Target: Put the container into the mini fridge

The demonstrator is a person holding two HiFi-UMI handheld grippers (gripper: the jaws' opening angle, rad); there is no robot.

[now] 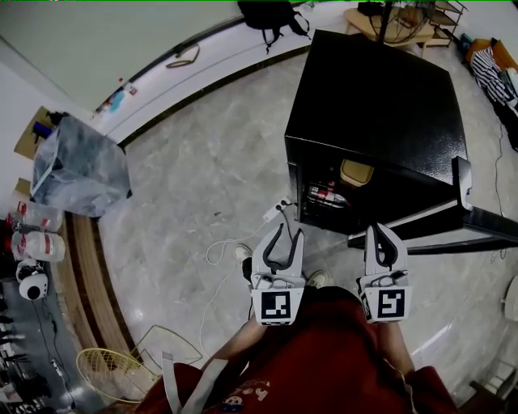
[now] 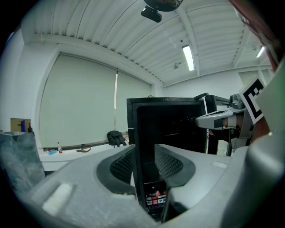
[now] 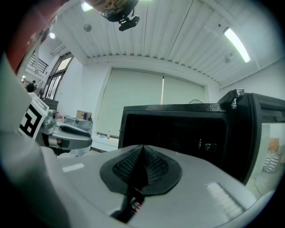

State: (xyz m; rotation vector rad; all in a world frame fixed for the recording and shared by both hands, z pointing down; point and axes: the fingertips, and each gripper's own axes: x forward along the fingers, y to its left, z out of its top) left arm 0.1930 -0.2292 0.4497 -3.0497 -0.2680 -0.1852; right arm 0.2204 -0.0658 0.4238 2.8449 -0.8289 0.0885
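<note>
A black mini fridge (image 1: 380, 105) stands on the floor with its door (image 1: 453, 218) swung open to the right. Inside on the upper shelf sits a tan container (image 1: 356, 172); red cans (image 1: 322, 194) stand below it. My left gripper (image 1: 289, 232) hovers in front of the fridge opening, jaws apart with nothing between them. In the left gripper view the left gripper (image 2: 144, 151) points at the dark fridge interior (image 2: 173, 129) and the red cans (image 2: 156, 198). To its right, my right gripper (image 1: 381, 234) has its jaws closed together and holds nothing. Seen from its own camera, the right gripper (image 3: 142, 150) faces the fridge (image 3: 178, 129).
A white power strip (image 1: 271, 214) and its cable lie on the marble floor just left of the fridge. A grey plastic bag (image 1: 77, 166) stands at the left, a wire basket (image 1: 113, 372) at the lower left. A black backpack (image 1: 271, 14) rests by the far wall.
</note>
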